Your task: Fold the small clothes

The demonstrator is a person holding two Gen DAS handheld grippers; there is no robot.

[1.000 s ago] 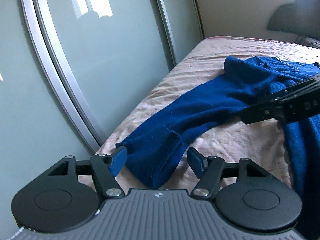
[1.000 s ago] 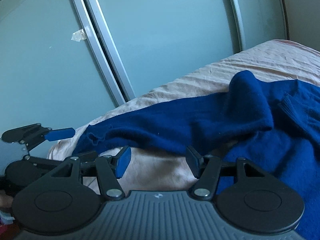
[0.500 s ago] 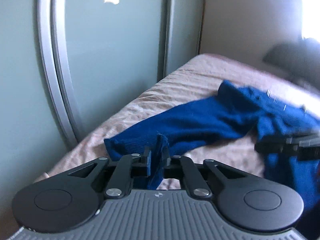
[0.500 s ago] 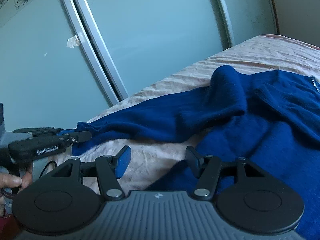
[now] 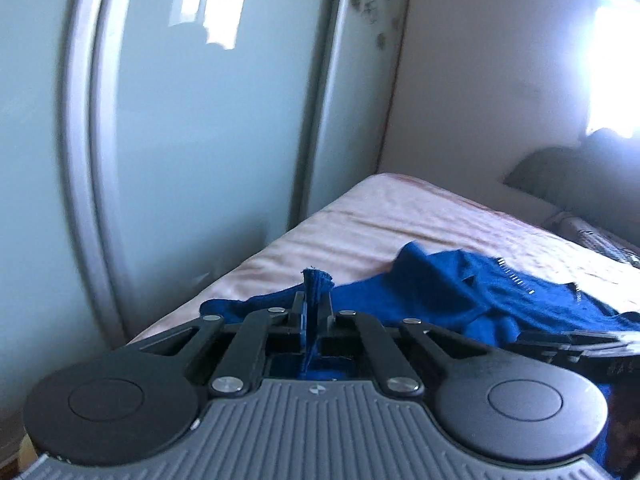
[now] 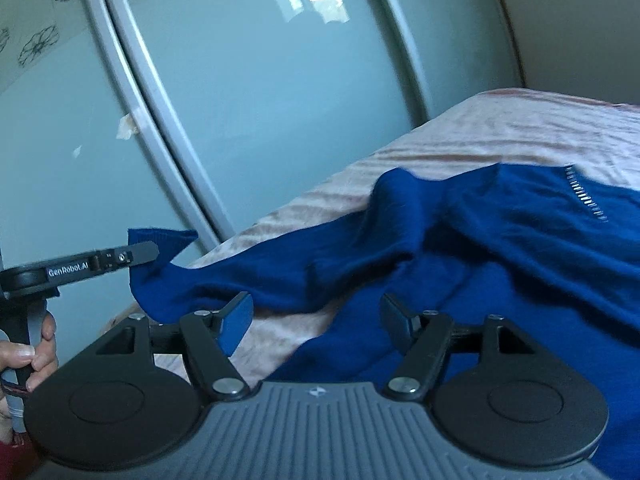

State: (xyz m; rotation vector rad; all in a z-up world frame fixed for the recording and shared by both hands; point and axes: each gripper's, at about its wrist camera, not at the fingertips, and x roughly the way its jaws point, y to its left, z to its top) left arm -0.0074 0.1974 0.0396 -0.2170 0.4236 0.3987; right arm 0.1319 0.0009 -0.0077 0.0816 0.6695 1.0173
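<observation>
1 blue sweater (image 6: 500,248) lies spread on 1 bed (image 6: 520,128) covered by a pinkish sheet, with 1 sleeve (image 6: 280,268) stretched toward the bed's near-left edge and the body bunched at the right. A short row of pale stitches or beads shows near its neckline.

2 grippers are in view. The left gripper (image 5: 312,312) has its jaws pressed together on the cuff (image 5: 316,280) of that sleeve; a tuft of blue knit sticks up above the tips. In the right wrist view the same left gripper (image 6: 148,252) is seen from the side at the left edge, the cuff (image 6: 164,240) raised clear of the sheet and the sleeve sagging from it down to the bed. 1 hand (image 6: 28,356) grips its handle.

The right gripper (image 6: 316,316) hovers over the sweater's lower hem area and the sheet, its jaws opening wider, with nothing pinched between the 2 blue pads (image 6: 236,320).

Behind the bed stand sliding wardrobe doors (image 6: 260,80) of pale green glass with grey frames; 3 frame strips show in the right wrist view, plus flower decals near the top.
</observation>
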